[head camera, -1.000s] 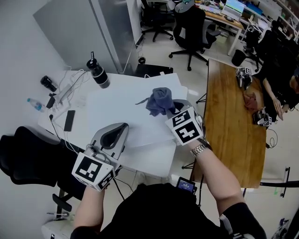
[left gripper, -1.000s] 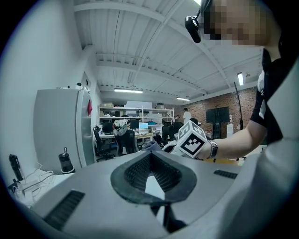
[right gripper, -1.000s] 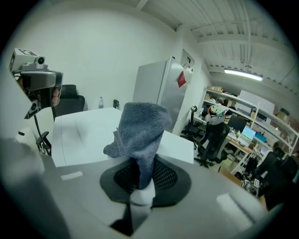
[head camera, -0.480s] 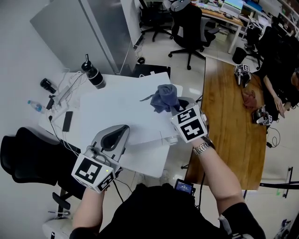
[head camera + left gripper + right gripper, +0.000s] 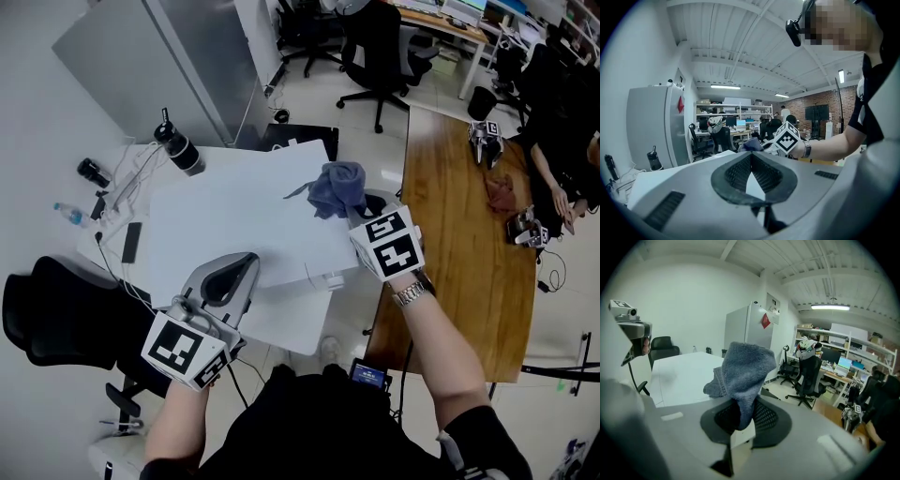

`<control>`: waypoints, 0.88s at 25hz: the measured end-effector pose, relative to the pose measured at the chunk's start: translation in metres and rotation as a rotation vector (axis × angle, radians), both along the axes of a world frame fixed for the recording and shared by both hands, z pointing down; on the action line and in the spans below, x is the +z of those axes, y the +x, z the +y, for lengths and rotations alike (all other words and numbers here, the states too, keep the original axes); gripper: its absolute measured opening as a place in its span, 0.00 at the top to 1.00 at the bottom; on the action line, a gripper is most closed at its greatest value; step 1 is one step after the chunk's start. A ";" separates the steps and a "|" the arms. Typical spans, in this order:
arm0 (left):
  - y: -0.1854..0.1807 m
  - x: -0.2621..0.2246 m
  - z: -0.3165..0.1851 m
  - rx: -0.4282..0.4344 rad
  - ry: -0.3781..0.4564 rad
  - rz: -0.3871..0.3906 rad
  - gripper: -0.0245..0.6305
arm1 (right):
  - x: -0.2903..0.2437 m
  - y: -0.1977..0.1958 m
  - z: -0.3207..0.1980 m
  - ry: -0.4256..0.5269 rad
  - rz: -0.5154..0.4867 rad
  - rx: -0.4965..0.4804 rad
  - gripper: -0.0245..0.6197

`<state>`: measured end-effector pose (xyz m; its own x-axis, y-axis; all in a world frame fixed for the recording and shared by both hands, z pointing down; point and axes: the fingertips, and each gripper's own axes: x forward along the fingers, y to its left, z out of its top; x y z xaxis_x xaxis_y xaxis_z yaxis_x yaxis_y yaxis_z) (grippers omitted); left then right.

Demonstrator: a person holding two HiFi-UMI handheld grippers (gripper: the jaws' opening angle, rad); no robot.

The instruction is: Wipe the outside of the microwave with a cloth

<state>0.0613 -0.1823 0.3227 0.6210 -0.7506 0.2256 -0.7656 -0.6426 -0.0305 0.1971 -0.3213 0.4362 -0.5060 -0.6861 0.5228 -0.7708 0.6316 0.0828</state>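
Cloth (image 5: pixel 337 187), blue-grey and bunched, is pinched between the right gripper (image 5: pixel 354 212) fingers, with most of it sticking out past the tips. Over the last second it has drifted across the white worktop (image 5: pixel 216 225) to the right edge. Likely a carry or sweep; contact unclear. Left gripper (image 5: pixel 242 262) fingers are together and empty, at the near edge.

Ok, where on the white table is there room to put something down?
The wide middle of the white table, between the black bottle and the blue cloth, is bare. Its left edge is crowded: cables, a phone, a water bottle.
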 end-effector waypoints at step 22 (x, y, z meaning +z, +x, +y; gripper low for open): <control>0.007 0.020 0.001 -0.041 -0.057 -0.052 0.96 | 0.099 0.019 -0.007 -0.157 -0.132 0.013 0.90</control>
<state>0.0684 -0.1813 0.3426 0.5766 -0.7598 0.3003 -0.7894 -0.6129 -0.0349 0.2161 -0.3282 0.5354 -0.5685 -0.6086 0.5536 -0.7769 0.6185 -0.1179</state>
